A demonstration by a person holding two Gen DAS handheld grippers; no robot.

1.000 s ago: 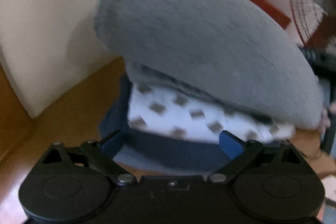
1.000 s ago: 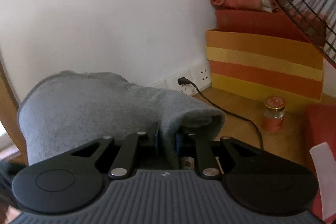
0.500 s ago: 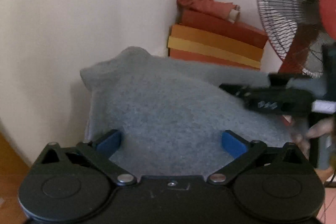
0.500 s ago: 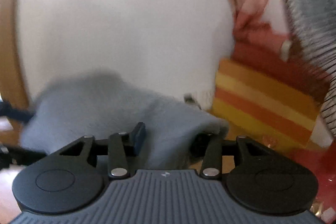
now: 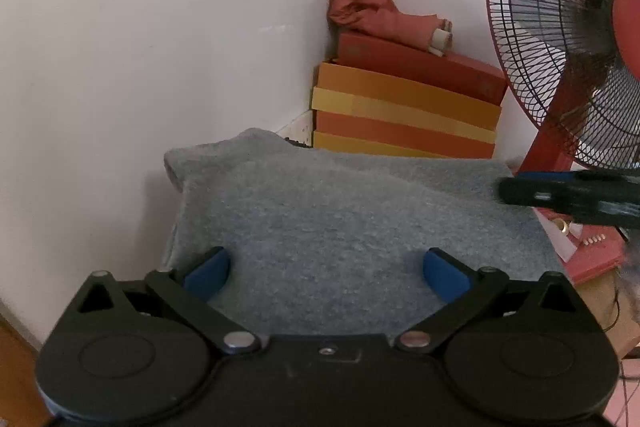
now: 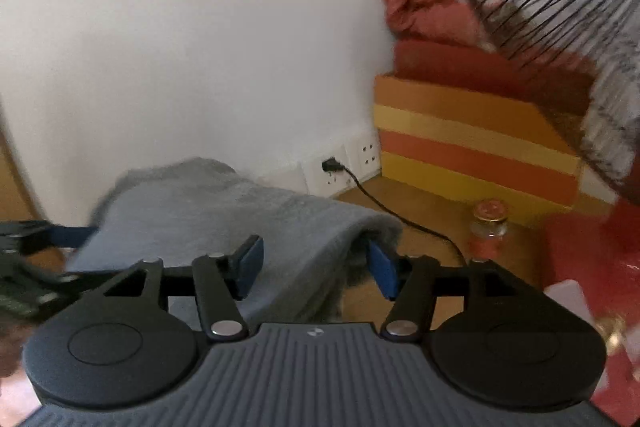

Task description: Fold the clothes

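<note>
Sitting folded by the white wall, the grey fleece garment (image 5: pixel 340 223) looks flat on top. Left hand-held gripper (image 5: pixel 326 269) is spread wide over it, gripping nothing. Right hand-held gripper (image 6: pixel 316 265) is opening, cloth edge loose between its pads. Behind: striped orange box (image 5: pixel 404 115), red fan (image 5: pixel 568 39), small jar (image 6: pixel 488 231).

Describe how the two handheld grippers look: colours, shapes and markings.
The left gripper has a smooth black body with two round discs, black linkage arms on silver pivot pins and blue pads. The right gripper has the same black discs, linkages and blue pads, but its centre body is ribbed blue-grey plastic with a small round mark.
</note>
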